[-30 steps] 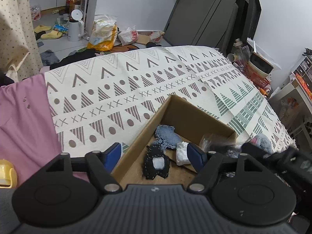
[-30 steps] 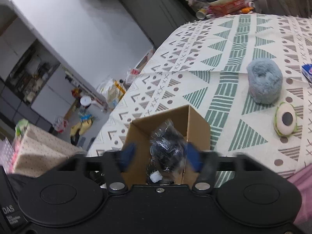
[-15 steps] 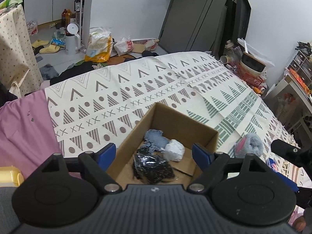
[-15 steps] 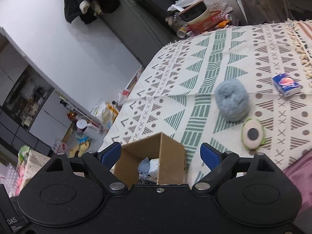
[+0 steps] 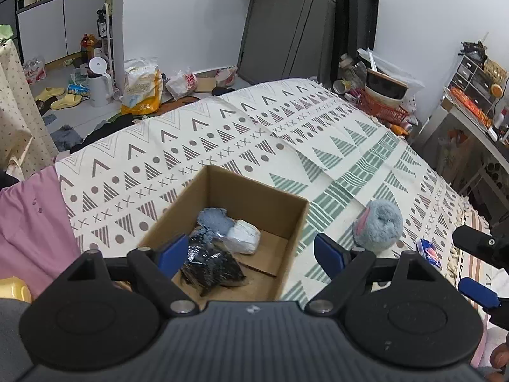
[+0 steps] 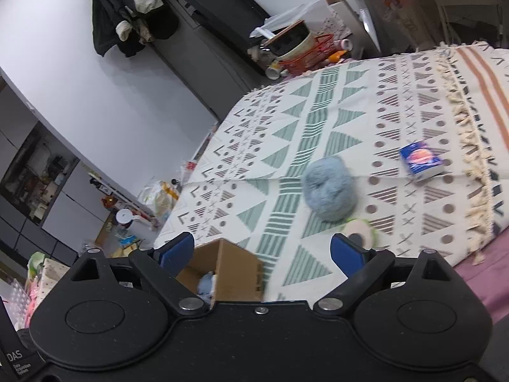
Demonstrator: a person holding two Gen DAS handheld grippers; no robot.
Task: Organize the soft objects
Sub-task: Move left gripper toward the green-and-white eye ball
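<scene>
Hovering with jaws spread wide and empty, the right gripper (image 6: 261,254) sat nearer the fluffy blue ball (image 6: 329,187), which lay ahead, right of the cardboard box (image 5: 254,210). The left gripper (image 5: 251,251) was likewise open, empty, above the box.

Cream cloth (image 5: 254,133) printed with green and brown triangles, dots and crosses. Brown cardboard box (image 5: 254,197) holding black (image 5: 211,269), white (image 5: 241,238) and grey-blue (image 5: 211,219) items. Fluffy grey-blue ball (image 6: 329,187); blue packet (image 6: 420,159); pink sheet (image 5: 28,222).
</scene>
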